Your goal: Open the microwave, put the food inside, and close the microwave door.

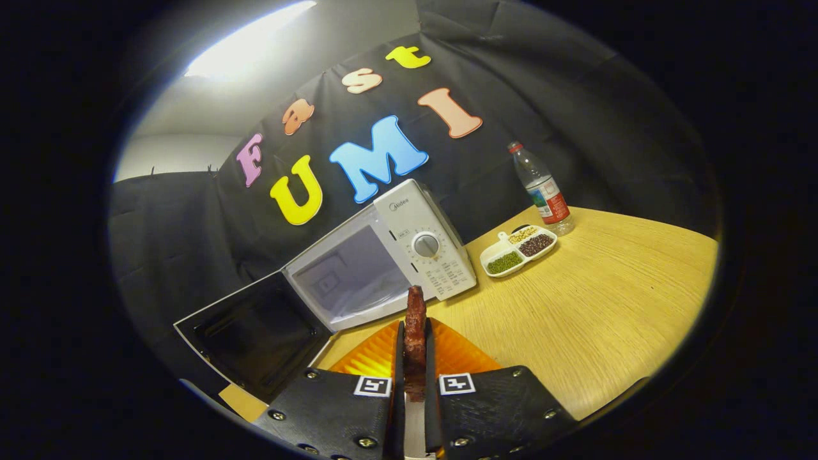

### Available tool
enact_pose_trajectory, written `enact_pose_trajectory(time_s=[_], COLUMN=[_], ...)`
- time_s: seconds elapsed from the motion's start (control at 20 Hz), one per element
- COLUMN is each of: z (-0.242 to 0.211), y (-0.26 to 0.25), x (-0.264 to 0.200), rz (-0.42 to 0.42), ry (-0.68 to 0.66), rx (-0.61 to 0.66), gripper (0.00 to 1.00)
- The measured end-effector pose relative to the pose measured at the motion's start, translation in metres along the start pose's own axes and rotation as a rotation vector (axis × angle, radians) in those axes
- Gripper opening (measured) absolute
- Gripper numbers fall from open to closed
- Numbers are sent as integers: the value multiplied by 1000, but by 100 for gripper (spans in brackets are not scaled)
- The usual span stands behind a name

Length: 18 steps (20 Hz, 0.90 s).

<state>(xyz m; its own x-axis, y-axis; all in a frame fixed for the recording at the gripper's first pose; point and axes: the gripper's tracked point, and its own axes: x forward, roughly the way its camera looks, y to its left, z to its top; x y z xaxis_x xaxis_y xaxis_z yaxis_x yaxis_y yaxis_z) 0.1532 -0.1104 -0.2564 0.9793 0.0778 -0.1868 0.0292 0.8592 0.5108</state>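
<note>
Gripper view: your gripper [415, 377] has its fingers clamped on a thin, dark reddish strip of food [415, 319], standing upright between them above a ribbed orange plate [457, 354]. At 11 o'clock the white microwave [383, 255] sits with its door [255, 332] swung fully open, its pale cavity bare. Loading is the step in hand; next, carry the strip into the cavity. At 1 o'clock, a divided dish of beans [517, 252] and a plastic bottle [543, 188] rest on the wood-grain table [607, 306].
</note>
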Motion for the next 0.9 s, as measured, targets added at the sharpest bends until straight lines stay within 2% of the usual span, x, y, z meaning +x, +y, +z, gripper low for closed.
enact_pose_trajectory(time_s=[0.4, 0.65, 0.9], z=[18, 12, -5], y=[70, 114, 138], x=[14, 62, 127], rz=[68, 101, 75], ry=[-9, 10, 15], rx=[-18, 34, 39], gripper=[13, 13, 13])
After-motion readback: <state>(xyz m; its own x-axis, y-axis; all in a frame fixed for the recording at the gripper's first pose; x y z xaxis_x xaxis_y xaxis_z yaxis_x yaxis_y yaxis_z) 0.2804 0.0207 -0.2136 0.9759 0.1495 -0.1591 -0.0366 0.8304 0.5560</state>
